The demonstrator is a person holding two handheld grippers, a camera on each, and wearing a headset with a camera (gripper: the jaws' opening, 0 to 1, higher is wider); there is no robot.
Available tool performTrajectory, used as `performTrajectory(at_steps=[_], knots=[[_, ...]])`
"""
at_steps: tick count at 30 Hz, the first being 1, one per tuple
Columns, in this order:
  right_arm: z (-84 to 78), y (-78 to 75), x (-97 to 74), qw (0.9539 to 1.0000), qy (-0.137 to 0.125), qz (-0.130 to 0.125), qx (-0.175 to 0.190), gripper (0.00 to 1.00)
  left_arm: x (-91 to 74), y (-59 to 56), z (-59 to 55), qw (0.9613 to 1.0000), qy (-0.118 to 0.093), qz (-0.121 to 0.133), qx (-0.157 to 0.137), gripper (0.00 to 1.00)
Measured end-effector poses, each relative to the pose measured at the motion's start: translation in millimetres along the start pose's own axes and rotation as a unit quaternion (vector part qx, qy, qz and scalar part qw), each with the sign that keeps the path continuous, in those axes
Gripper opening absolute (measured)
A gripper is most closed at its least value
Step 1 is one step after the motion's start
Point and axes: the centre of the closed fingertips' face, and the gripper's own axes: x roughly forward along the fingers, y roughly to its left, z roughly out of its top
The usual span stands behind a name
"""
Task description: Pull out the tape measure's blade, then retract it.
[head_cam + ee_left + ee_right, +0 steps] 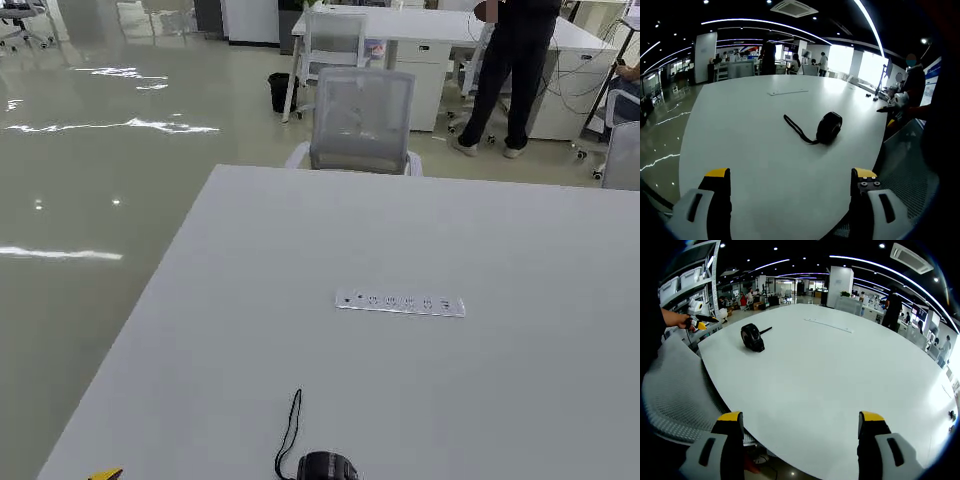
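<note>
The black tape measure [829, 127] lies on the white table [740, 150] ahead of the left gripper [791, 176], slightly right, and ahead-left of the right gripper [802, 417]; both hold nothing, jaws wide apart. The case looks hard, compact, likely slippery: clamp its flat sides, then pinch the thin springy blade's end hook, too small to make out

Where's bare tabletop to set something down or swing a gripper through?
Most of the table is bare. Widest patches: right of the tape measure along the near edge, and from the power strip to the far edge by the chair. Only crowded spot: the tape measure and its strap at the near edge.
</note>
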Motion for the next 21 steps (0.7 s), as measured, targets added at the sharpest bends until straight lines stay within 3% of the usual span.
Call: performTrajectory(at_steps=[5,7,11,21], knots=[[8.6,0.4,8.6,0.9999,-0.005,0.008,-0.008,0.97,12.5,1.5,3.3,0.9999,0.003,-0.012,0.010,0.99],[17.3,4.1,12.6,0.9992,-0.020,0.018,-0.028,0.93,16.0,-1.1,4.8,0.9998,0.005,-0.017,0.014,0.99],[26.4,10.2,23.3,0.9991,-0.016,0.029,-0.028,0.93,25.5,-4.7,7.9,0.9989,0.018,-0.031,0.031,0.99],[37.4,20.2,43.1,0.9973,-0.008,0.052,-0.051,0.93,44.7,-12.6,28.1,0.9965,0.022,-0.054,0.059,0.99]])
